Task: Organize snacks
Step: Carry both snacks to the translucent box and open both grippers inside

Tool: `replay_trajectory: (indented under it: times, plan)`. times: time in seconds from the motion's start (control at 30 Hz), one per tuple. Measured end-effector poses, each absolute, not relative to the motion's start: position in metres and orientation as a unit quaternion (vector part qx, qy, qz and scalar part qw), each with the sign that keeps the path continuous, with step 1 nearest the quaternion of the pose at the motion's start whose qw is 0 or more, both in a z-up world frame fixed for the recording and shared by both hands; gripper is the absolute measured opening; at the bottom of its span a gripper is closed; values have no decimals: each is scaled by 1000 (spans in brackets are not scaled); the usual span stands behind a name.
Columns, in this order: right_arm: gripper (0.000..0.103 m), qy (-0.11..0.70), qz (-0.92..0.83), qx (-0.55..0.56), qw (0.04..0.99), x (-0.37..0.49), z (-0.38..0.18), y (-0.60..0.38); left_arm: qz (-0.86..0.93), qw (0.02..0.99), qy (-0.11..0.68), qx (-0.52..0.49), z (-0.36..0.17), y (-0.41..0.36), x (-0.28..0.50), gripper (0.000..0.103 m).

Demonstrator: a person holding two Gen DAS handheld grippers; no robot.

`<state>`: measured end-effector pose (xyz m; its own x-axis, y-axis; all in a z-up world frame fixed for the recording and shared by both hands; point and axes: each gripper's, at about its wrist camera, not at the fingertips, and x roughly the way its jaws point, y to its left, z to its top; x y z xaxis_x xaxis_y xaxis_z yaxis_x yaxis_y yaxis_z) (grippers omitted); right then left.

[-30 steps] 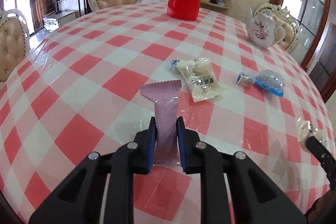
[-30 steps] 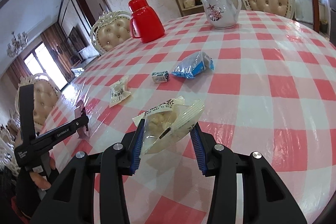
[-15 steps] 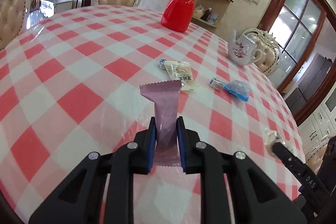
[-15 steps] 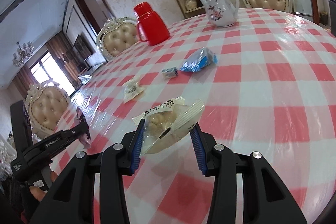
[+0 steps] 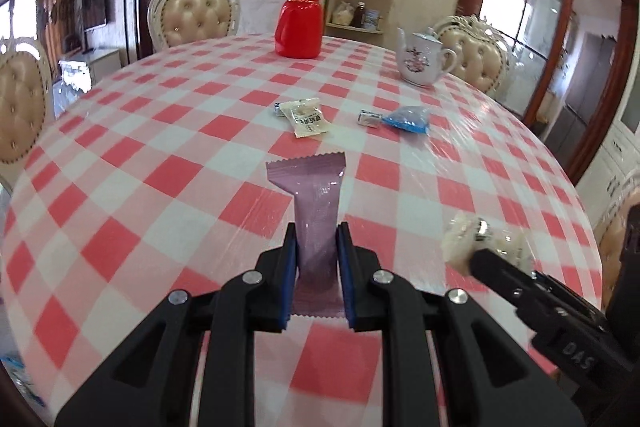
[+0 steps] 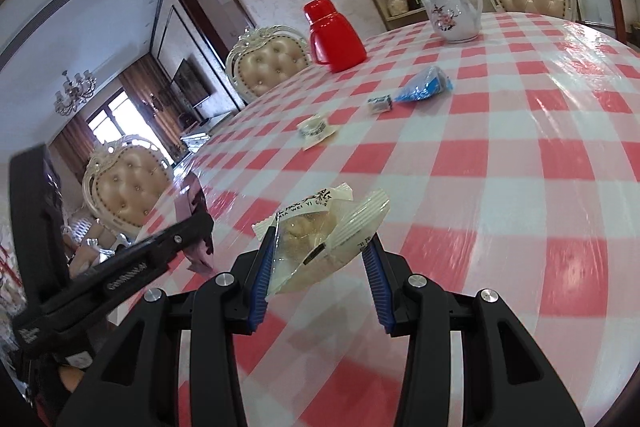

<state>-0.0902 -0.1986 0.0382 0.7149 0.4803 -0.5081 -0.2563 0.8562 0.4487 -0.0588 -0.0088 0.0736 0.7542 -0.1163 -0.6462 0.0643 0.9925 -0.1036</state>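
Both sets of jaws are clamped on snacks right now: the left gripper (image 5: pixel 317 247) pinches a purple wrapper (image 5: pixel 312 195) by its lower half, sawtooth end sticking up and forward, while the right gripper (image 6: pixel 318 259) squeezes a clear pastry packet (image 6: pixel 316 231) across its width, printed flap poking out the top. Each pack is carried clear of the cloth, over the near edge of the table (image 5: pixel 120 147), which looks like a carry towards some gathering spot, though no tray or box shows in either view. Gripping the purple one low leaves its free end loose; the pastry packet bulges between the pads, so a harder squeeze might crush it.

Left behind toward the middle of the table: a pale wrapped snack (image 5: pixel 306 117) with a tiny candy just beside it, then a small blue-and-white candy (image 5: pixel 369 118) touching the tip of a blue packet (image 5: pixel 408 117). Those, I'd judge, remain to be collected.

Shiny plastic film over the red-and-white check cloth, so packs should slide easily. At the far edge, a red thermos (image 5: pixel 300 21) and a floral teapot (image 5: pixel 420 61). Tufted cream chairs ring the table; a corner shelf with jars and red flowers stands behind.
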Motion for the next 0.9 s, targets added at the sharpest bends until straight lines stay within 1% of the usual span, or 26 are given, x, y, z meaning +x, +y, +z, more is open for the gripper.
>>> replay_trajectory:
  times: [0.27,0.53,0.67,0.9]
  plan:
    - [42,305,235,142,912,-136,55,-171,-50,939,340,27,97,4,-109,19]
    - [42,293,289,87,907,-178,73,-120,-55,938,336,56,115,46,-162,19]
    - [42,296,328,55,895,-198,72,-81,-40,938,336,69,113,74,-185,19]
    - [42,283,390,-11,876,-235,74,-19,2,928,368,59,96,150,-224,19]
